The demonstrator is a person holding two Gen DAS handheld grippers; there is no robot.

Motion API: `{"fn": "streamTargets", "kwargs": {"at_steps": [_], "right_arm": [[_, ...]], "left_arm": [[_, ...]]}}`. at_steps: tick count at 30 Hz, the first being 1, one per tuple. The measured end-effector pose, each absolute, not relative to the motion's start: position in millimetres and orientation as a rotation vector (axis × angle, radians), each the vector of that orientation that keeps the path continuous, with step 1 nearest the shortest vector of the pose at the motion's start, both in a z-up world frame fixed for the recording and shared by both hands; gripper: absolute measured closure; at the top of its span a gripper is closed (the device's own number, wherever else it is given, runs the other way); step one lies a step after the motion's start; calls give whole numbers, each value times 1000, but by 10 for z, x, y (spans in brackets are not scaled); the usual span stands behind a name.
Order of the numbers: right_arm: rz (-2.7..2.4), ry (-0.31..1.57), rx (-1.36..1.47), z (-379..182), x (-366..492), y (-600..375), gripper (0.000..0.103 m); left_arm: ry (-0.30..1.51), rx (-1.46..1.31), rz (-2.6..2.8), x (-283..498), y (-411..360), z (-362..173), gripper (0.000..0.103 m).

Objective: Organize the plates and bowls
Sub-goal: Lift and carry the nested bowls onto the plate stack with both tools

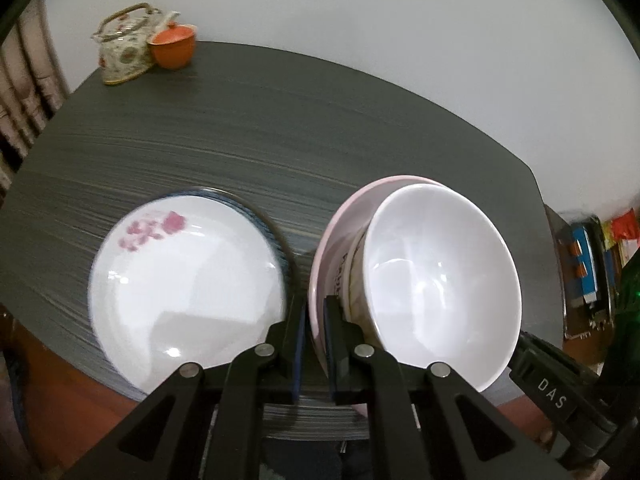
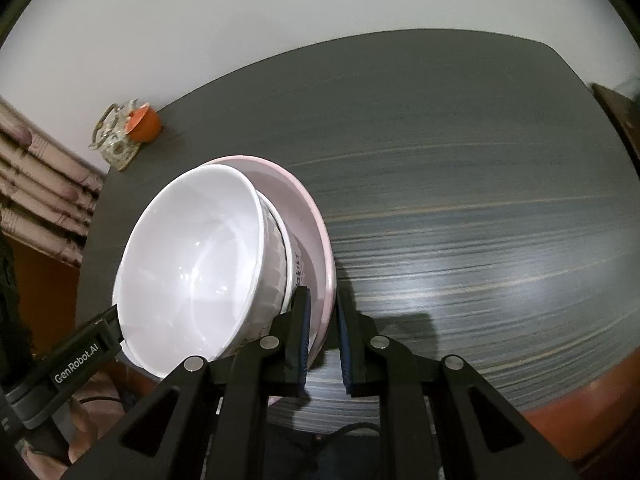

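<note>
The dark desk (image 1: 280, 128) carries a flowered plate (image 1: 188, 284). Beside it a pink plate (image 2: 316, 216), with white bowls (image 2: 192, 256) stacked in it, is pinched at opposite rims by left tongs (image 1: 316, 344) and right tongs (image 2: 322, 340).

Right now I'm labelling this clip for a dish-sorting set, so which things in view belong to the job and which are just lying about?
Part of the job:
- pink plate, gripped at opposite rims by the left gripper and right gripper
- white bowls stacked on it
- flowered plate, atop a blue-rimmed one

Just lying about:
- patterned teapot, far table corner
- orange cup beside it
</note>
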State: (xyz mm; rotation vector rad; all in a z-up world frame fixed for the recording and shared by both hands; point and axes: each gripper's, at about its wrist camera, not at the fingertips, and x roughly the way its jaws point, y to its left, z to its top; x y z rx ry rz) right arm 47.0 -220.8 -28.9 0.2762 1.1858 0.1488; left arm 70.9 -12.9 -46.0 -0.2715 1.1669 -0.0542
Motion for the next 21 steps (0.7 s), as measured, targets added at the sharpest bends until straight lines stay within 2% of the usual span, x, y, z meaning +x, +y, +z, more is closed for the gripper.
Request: {"fn": "streamTargets", "kwargs": {"at_steps": [10, 21], "right_arm": [[269, 1195, 218, -180, 552, -1574, 89], [353, 1231, 156, -293, 589, -993, 89]], "left_arm": [[1135, -319, 78, 567, 572, -356, 96], [1146, -371, 165, 421, 1143, -499, 97]]}}
